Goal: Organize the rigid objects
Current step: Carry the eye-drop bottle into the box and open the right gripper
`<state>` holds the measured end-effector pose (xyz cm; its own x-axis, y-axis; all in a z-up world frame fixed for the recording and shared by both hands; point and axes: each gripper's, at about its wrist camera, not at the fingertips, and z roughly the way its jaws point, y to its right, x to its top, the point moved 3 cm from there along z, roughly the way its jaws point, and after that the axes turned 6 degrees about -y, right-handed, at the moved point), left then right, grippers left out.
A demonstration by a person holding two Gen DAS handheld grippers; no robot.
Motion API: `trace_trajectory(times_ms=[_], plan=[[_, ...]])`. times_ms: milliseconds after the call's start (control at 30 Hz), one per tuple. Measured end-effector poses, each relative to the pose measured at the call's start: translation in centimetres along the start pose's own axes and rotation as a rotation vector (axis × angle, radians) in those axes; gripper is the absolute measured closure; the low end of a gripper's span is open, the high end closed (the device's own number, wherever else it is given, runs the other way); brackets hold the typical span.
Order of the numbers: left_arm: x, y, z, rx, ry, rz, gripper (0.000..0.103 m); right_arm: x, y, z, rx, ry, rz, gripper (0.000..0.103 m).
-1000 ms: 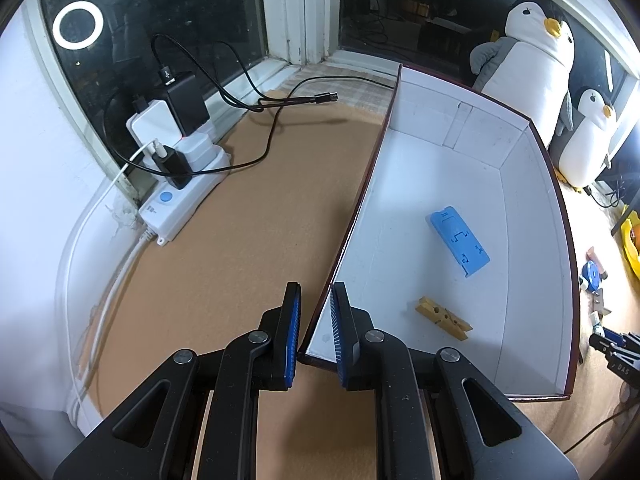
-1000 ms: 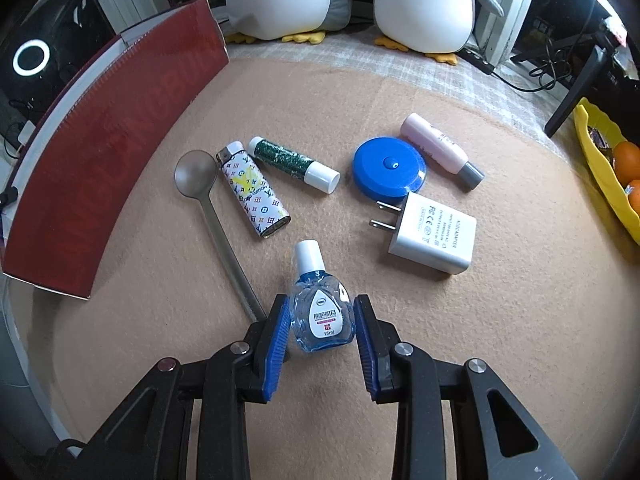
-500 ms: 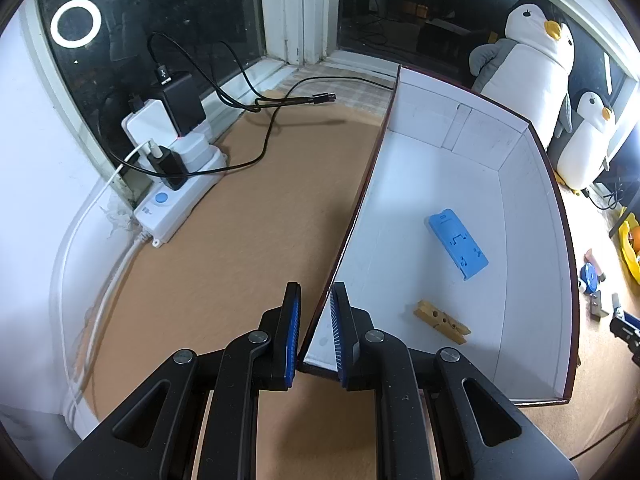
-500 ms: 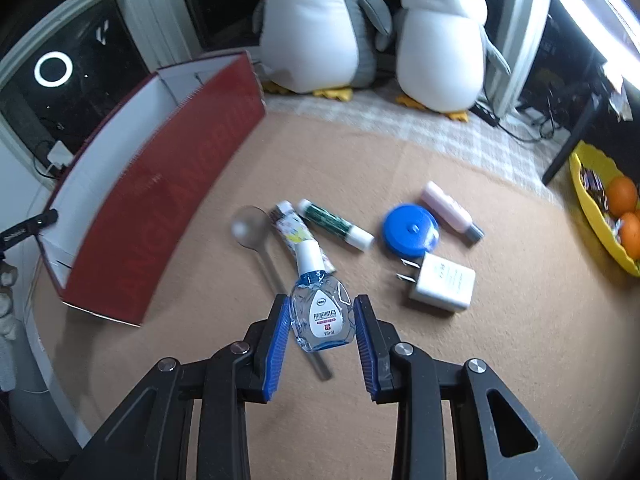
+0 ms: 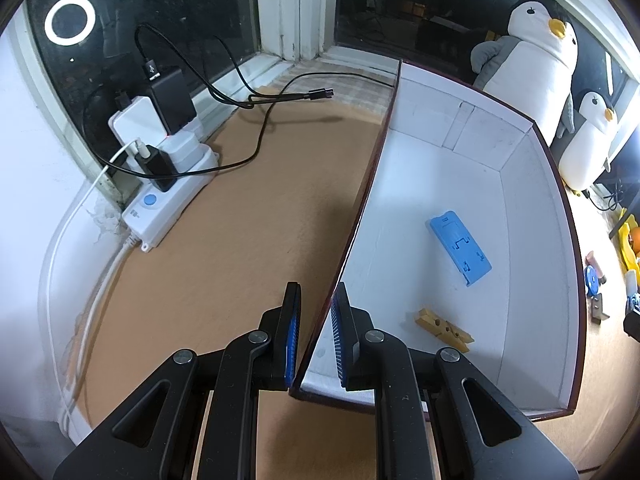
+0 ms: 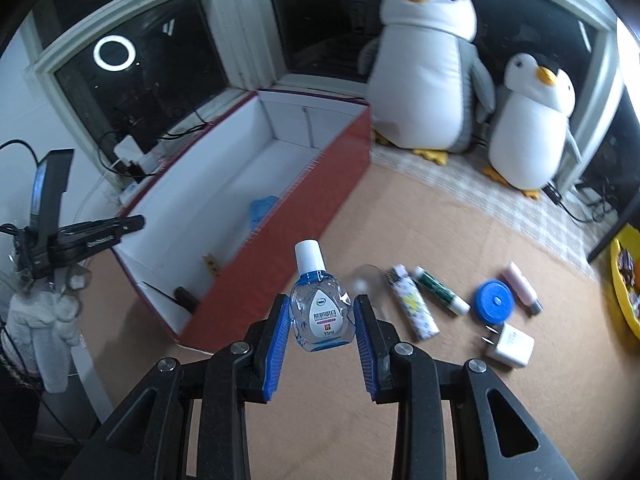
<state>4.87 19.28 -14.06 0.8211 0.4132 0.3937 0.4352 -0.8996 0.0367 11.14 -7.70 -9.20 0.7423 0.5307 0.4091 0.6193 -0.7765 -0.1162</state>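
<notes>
My right gripper [image 6: 322,316] is shut on a clear eye-drop bottle [image 6: 322,316] with a white cap and holds it in the air beside the red box [image 6: 280,240]. My left gripper [image 5: 316,328] is shut on the left wall of that box [image 5: 360,208]. A blue holder [image 5: 460,248] and a wooden clothespin [image 5: 444,326] lie on the box's white floor. On the mat lie a spoon [image 6: 366,276], a patterned lighter [image 6: 410,306], a green tube [image 6: 440,288], a blue round case [image 6: 494,302], a pink tube [image 6: 522,288] and a white charger [image 6: 508,346].
Two plush penguins [image 6: 424,72] stand at the back by the window. A power strip with chargers and cables [image 5: 168,184] lies on the mat left of the box. A yellow fruit bowl [image 6: 624,288] sits at the far right.
My right gripper has lifted the eye-drop bottle off the mat and risen toward the box, so the other objects look smaller and farther. The left gripper keeps its hold on the box wall.
</notes>
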Motion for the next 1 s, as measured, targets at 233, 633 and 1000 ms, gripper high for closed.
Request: trace_trajectory(times_ms=[233,633,1000], plan=[[0.5,0.0,0.4,-0.007,0.004,0.005,0.090,2.6,-3.9,1.3,0.027,0.006,-0.073,0.074],[1.0,-0.1,1.2,-0.020,0.003,0.012,0.091,8.5,-6.5,4.2,0.000,0.006,-0.126,0.074],[1.3,0.0,1.2,-0.027,0.007,0.016,0.092,14.3,-4.9,9.8,-0.062,-0.063,-0.107,0.074]])
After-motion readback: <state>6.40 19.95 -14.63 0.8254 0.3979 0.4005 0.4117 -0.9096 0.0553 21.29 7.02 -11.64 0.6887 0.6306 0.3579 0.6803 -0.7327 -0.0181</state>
